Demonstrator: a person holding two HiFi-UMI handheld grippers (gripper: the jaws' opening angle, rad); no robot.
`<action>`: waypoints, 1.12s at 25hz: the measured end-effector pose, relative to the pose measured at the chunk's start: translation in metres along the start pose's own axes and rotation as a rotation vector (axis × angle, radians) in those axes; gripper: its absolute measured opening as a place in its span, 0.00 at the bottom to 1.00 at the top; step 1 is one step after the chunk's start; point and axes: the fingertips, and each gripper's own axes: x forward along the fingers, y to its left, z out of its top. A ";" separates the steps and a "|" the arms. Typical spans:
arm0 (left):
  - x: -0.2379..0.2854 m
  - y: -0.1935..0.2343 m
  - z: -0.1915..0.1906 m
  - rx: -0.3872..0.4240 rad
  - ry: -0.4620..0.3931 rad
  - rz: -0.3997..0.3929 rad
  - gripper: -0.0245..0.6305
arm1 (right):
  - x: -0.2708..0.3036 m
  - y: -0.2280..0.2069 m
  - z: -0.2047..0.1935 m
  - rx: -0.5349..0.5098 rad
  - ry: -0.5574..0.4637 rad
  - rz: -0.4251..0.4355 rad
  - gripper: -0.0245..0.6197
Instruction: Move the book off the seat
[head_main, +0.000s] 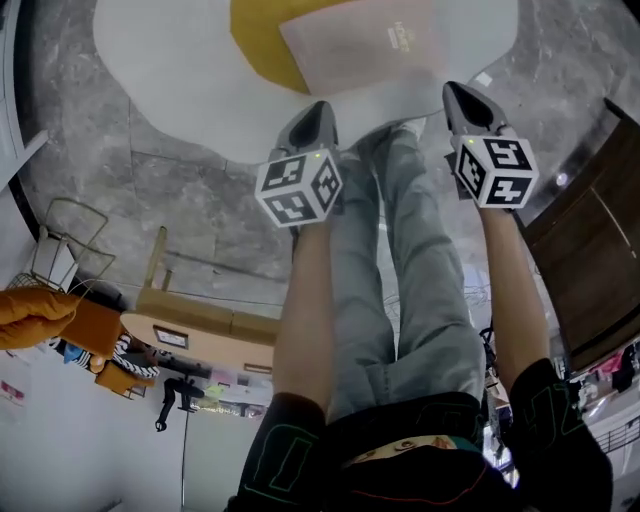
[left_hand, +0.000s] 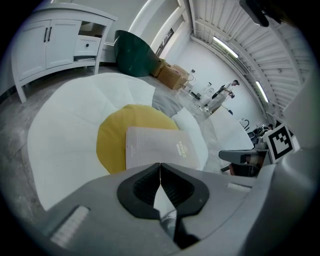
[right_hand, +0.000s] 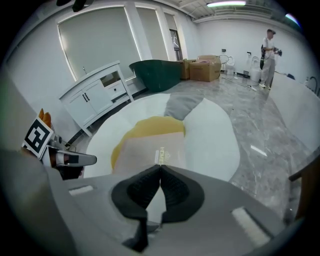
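A pale beige book (head_main: 365, 45) lies flat on the yellow round centre (head_main: 262, 40) of a white egg-shaped floor seat (head_main: 180, 70). It also shows in the left gripper view as the book (left_hand: 155, 146) and in the right gripper view as the book (right_hand: 152, 150). My left gripper (head_main: 318, 112) hovers just short of the book's near edge, jaws shut and empty. My right gripper (head_main: 462, 98) hangs at the book's near right corner, also shut with nothing in it. Both hold apart from the book.
Grey marble floor (head_main: 200, 210) surrounds the seat. A white cabinet (left_hand: 55, 42) and a dark green chair (left_hand: 132, 52) stand behind it, with cardboard boxes (right_hand: 202, 67). A dark wooden unit (head_main: 590, 250) is at the right. A person (right_hand: 267, 52) stands far off.
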 end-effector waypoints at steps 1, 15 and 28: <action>0.006 0.003 -0.002 0.005 0.006 0.014 0.06 | 0.005 -0.004 -0.002 0.003 -0.001 0.001 0.04; 0.069 0.046 -0.023 -0.054 0.024 0.170 0.45 | 0.076 -0.045 -0.020 -0.125 0.125 0.118 0.40; 0.096 0.050 -0.036 -0.001 0.124 0.104 0.45 | 0.106 -0.040 -0.035 -0.107 0.258 0.114 0.38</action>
